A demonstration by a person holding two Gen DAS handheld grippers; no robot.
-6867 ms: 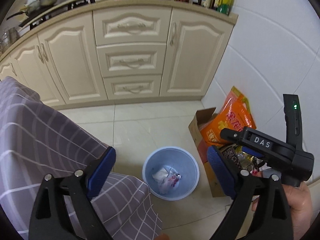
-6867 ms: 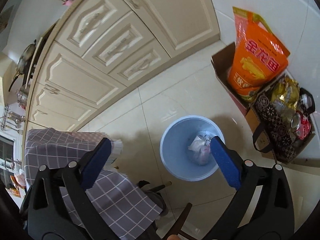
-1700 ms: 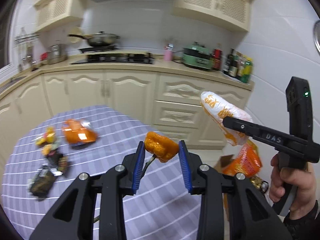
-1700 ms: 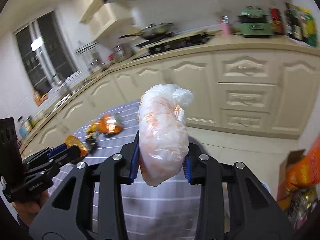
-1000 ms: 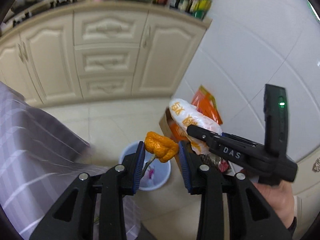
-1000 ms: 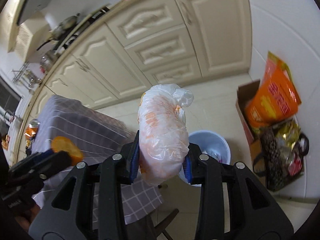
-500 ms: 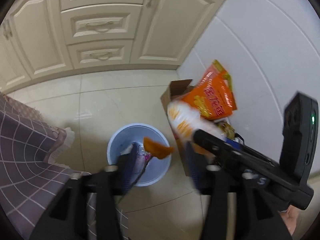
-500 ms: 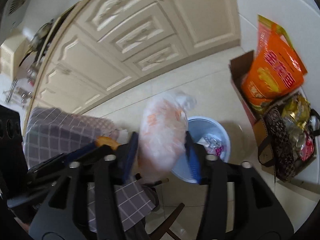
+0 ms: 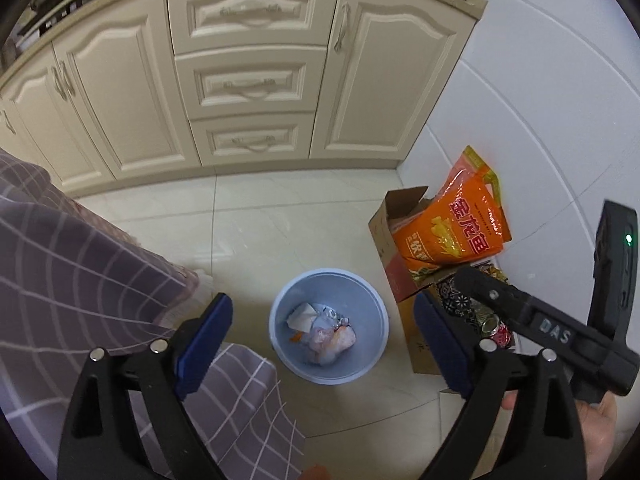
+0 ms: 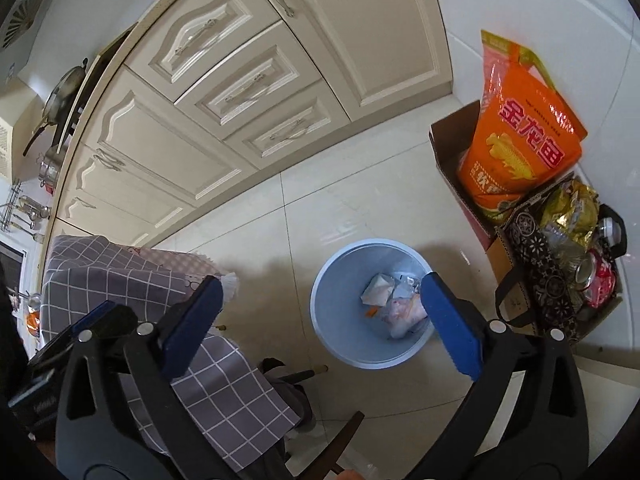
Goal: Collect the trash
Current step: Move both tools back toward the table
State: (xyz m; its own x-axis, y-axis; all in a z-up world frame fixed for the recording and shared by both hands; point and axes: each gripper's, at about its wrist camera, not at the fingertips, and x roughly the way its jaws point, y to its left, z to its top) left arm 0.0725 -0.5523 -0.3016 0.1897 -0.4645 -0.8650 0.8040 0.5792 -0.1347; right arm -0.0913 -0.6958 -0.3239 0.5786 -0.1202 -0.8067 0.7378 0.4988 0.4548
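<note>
Left wrist view: the left gripper (image 9: 322, 336) is seen with jaws spread wide, just opened, nothing between them, above the blue bin (image 9: 360, 284). The plastic bag (image 9: 330, 340) is lain inside the bin beside what may be an orange scrap (image 10: 371, 312), too small to tell. The right gripper (image 10: 320, 320) is likewise parted and empty.

The pale blue bin (image 9: 374, 300) stands upright on the tiled floor, mouth open. Inside it lie a crumpled clear bag (image 9: 330, 340), white paper (image 9: 301, 316) and an orange scrap (image 10: 371, 312).
</note>
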